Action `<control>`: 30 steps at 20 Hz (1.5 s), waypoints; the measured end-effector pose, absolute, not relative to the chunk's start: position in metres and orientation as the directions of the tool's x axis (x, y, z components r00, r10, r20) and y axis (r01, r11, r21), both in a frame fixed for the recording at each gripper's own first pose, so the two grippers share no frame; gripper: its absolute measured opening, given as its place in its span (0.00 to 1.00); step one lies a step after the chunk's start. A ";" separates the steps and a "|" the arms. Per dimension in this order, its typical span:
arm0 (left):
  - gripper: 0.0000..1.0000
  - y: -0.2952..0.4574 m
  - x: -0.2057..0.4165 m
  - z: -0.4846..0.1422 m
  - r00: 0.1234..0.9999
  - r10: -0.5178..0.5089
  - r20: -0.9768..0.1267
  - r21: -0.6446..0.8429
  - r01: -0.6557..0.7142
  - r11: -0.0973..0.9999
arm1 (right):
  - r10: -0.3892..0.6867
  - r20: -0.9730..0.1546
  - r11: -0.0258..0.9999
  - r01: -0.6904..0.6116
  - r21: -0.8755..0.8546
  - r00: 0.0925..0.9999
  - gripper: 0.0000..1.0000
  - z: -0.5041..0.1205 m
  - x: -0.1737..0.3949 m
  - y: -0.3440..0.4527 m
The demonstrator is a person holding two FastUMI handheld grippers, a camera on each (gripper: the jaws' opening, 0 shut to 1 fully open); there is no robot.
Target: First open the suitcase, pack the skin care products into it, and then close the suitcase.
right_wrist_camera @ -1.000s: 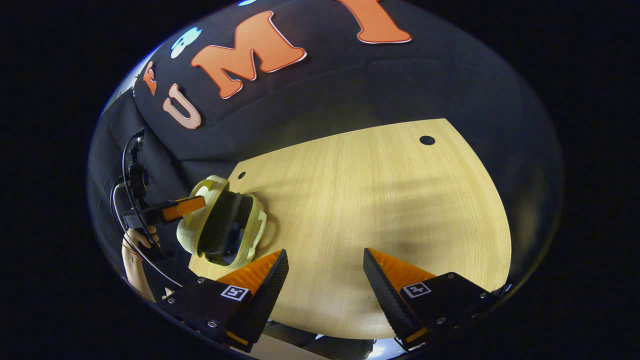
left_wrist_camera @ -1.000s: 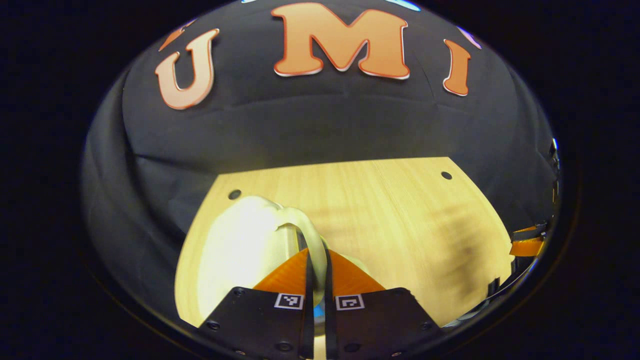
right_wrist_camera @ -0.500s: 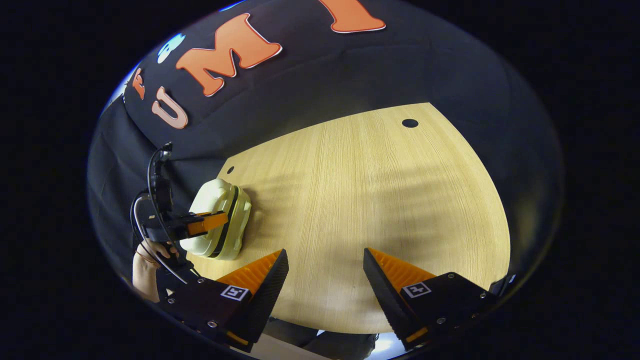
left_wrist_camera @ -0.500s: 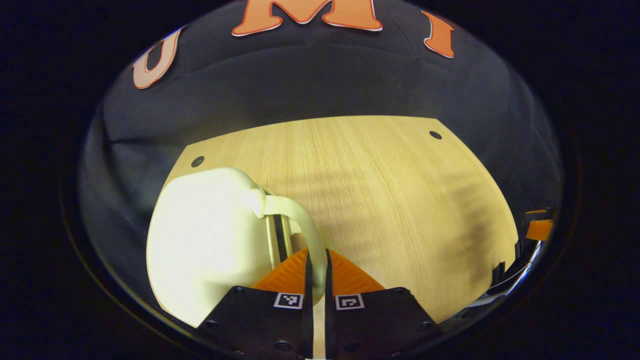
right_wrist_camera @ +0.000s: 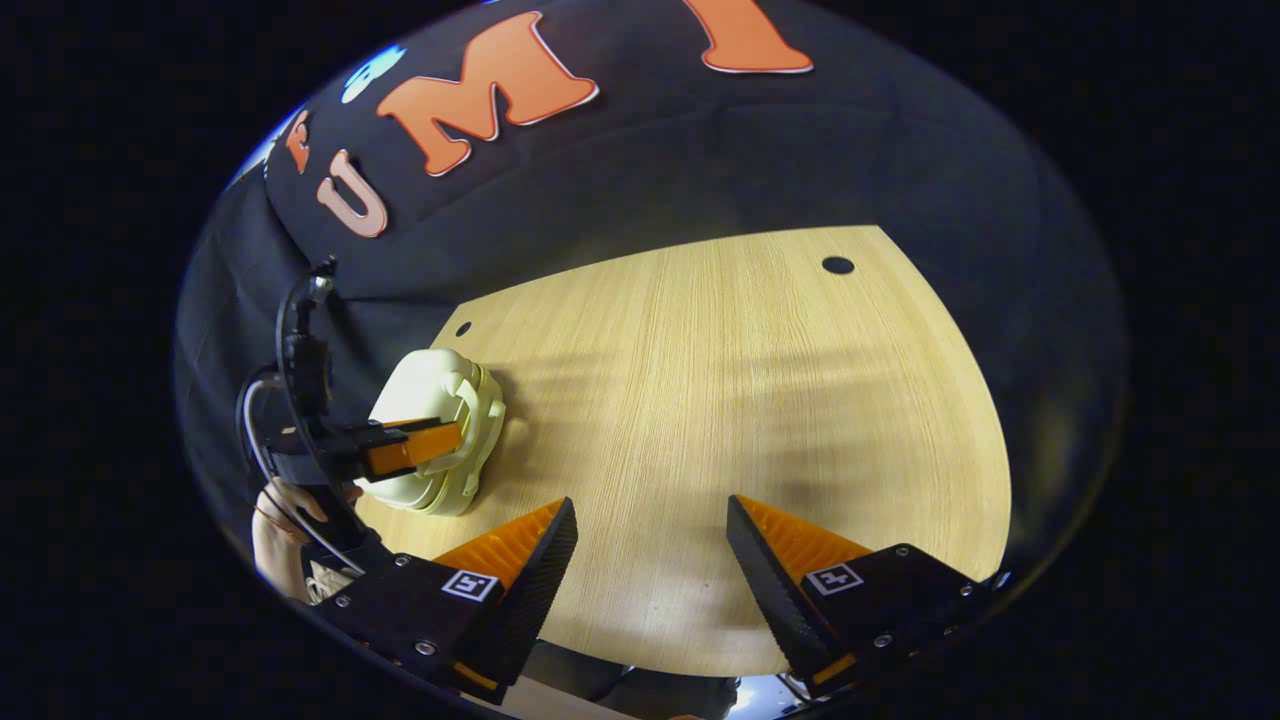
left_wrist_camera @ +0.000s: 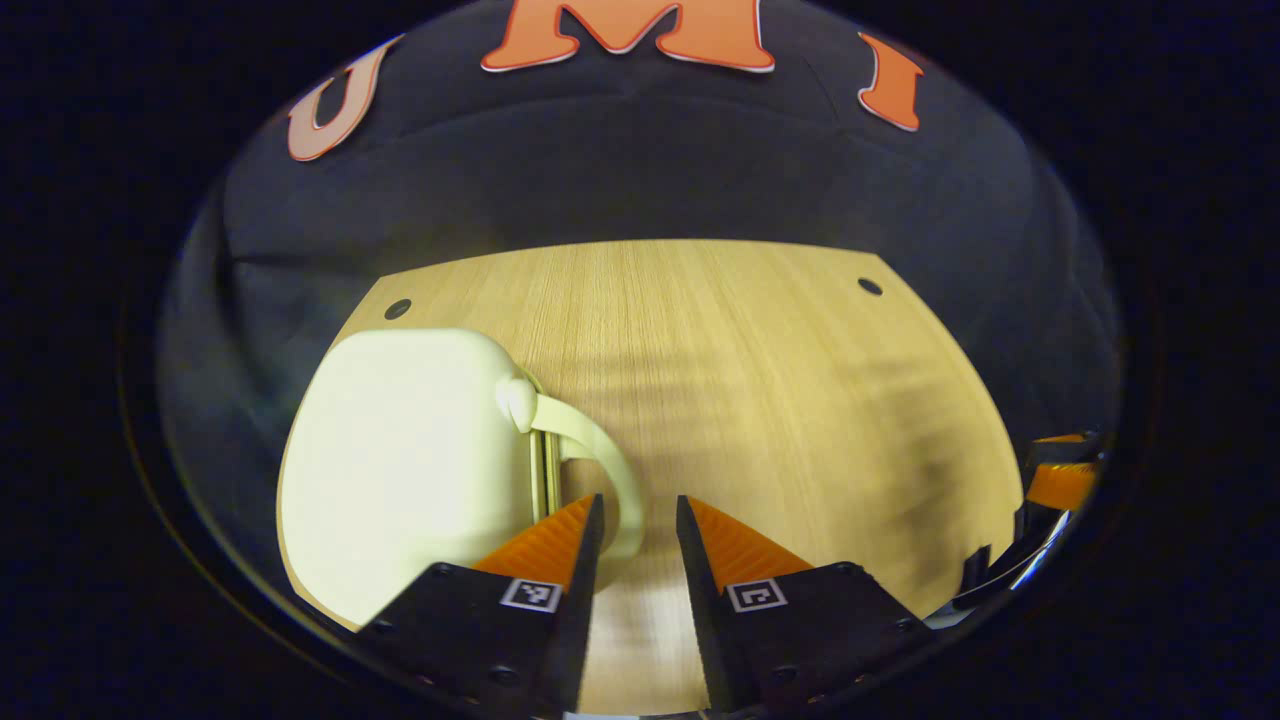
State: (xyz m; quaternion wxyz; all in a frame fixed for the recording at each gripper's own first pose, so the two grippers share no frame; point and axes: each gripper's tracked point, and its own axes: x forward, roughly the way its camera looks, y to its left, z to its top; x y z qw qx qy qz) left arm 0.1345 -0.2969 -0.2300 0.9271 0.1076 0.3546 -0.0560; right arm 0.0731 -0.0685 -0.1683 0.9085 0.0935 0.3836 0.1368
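A small cream suitcase (left_wrist_camera: pixel 400 450) lies closed on the wooden table (left_wrist_camera: pixel 760 380), at the left in the left gripper view. Its curved handle (left_wrist_camera: pixel 590 450) loops toward my left gripper (left_wrist_camera: pixel 640 520), which is open, with the handle's end close by the inner side of the left finger. In the right gripper view the suitcase (right_wrist_camera: pixel 425 380) sits at the table's far left, with the left gripper (right_wrist_camera: pixel 410 447) just in front of it. My right gripper (right_wrist_camera: pixel 650 530) is open above bare table (right_wrist_camera: pixel 720 400), holding nothing.
A hand (right_wrist_camera: pixel 275 520) holds the left gripper at the table's left edge, with cables rising behind it. The right gripper (left_wrist_camera: pixel 1060 480) shows at the far right of the left gripper view. Round holes mark the table's far corners; black cloth walls stand behind.
The suitcase lid came down from half open to shut. My left gripper, shut on the handle before, has opened and let go. The right gripper stayed open and barely moved.
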 end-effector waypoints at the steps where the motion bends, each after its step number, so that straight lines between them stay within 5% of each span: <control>1: 0.66 -0.302 0.131 -0.205 0.775 -0.028 -0.631 0.158 0.164 0.974 | 0.308 -0.659 0.950 -0.184 0.253 0.686 0.96 -0.161 0.078 -0.071; 3: 1.00 -0.315 0.130 -0.159 0.837 -0.065 -0.543 0.139 0.165 0.976 | 0.275 -0.623 0.961 -0.187 0.204 0.732 0.96 -0.142 0.087 -0.076; 10: 0.99 -0.329 0.090 0.004 0.976 -0.103 -0.194 0.159 0.135 0.978 | 0.161 -0.335 0.986 -0.166 0.013 0.928 0.96 -0.024 0.112 -0.086; 17: 0.98 -0.308 0.059 0.117 0.986 -0.132 0.104 0.182 0.111 0.977 | 0.136 -0.090 0.991 -0.136 0.002 0.987 0.95 0.052 0.093 -0.064; 30: 0.98 -0.241 0.019 0.117 0.969 -0.217 0.116 0.154 0.198 0.968 | 0.049 -0.072 0.998 -0.046 0.039 0.996 0.95 0.038 0.032 -0.012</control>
